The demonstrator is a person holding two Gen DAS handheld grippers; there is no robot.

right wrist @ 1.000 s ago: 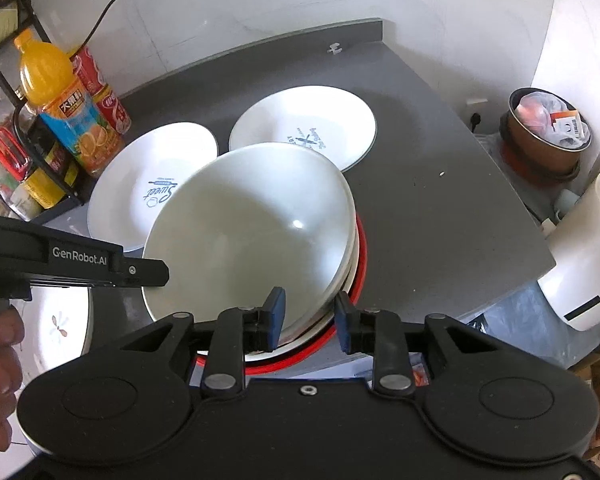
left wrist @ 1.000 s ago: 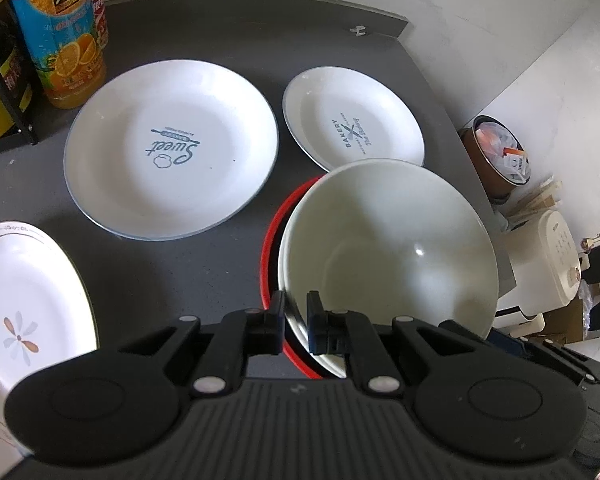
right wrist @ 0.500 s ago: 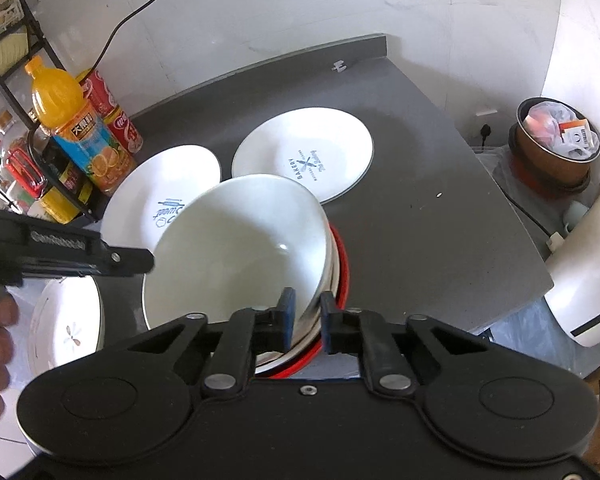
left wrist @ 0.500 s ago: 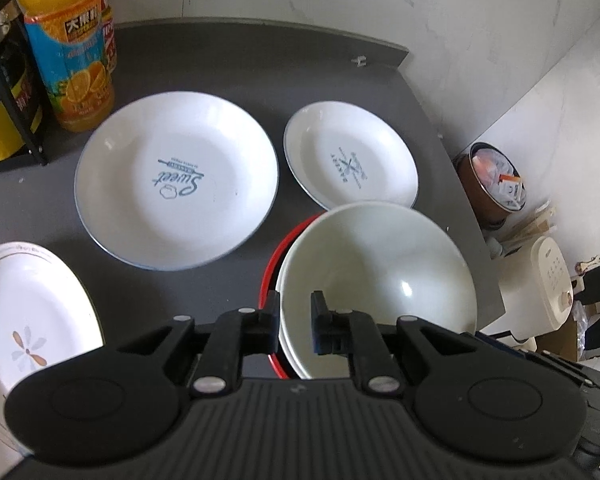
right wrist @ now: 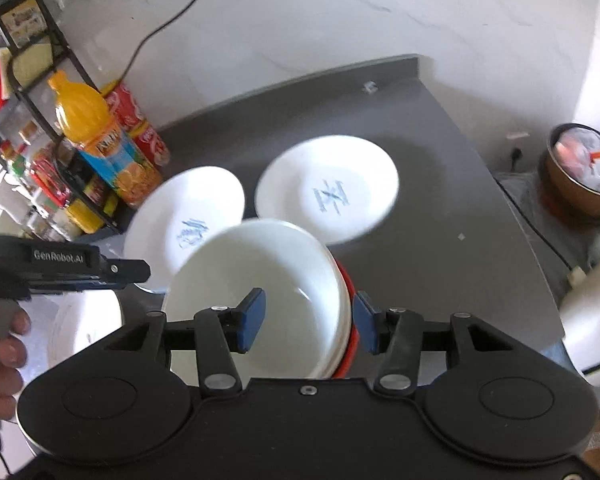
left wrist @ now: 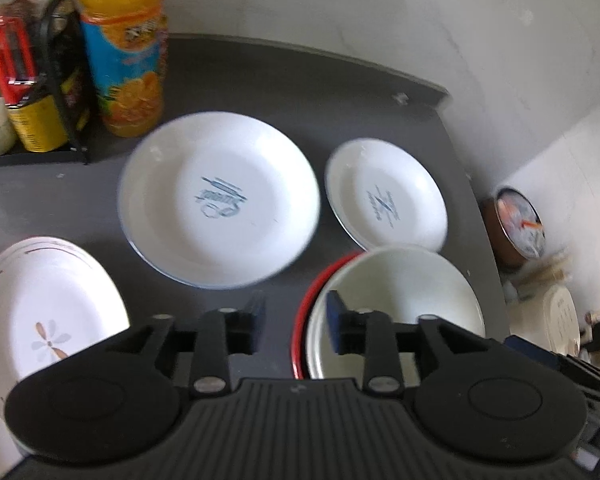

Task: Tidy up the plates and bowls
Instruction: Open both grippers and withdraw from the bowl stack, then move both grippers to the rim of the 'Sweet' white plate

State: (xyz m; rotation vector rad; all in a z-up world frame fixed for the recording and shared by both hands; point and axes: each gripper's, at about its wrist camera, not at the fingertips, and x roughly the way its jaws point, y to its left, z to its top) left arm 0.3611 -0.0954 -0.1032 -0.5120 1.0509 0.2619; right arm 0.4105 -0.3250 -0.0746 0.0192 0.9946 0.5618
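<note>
**Both grippers open at the stacked bowls**

The left gripper (left wrist: 294, 322) stood with its jaws wide apart and held nothing. Its right finger hung over the near left rim of the white bowl (left wrist: 400, 300), its left finger over the bare grey countertop (left wrist: 260, 80); whether the right finger touched the rim could not be told, because the left wrist view was blurred. The right gripper (right wrist: 308, 322) was also spread wide and gripped nothing. Its jaws straddled the right wall of the same white bowl (right wrist: 260, 280), one finger over the inside and one outside, with a gap on each side.

The white bowl sat nested in the red bowl (left wrist: 320, 280), of which only a thin red edge showed at the side. A second pale rim seemed to lie between them, but this was hard to make out. The near part of the stack was hidden behind both gripper bodies.

Beyond the stack lay the small plate with a blue print (left wrist: 386, 196), just beside the bowls, and to its left the large plate with a blue print (left wrist: 220, 200). The print on both was too smeared to read. The flower plate (left wrist: 40, 308) lay at the near left, cut off by the picture's edge.

At the back left stood the orange juice bottle (left wrist: 124, 48), next to a black wire rack (right wrist: 40, 92) with cans and packets. In the right wrist view a hand (right wrist: 2, 352) held the left gripper's handle.
</note>
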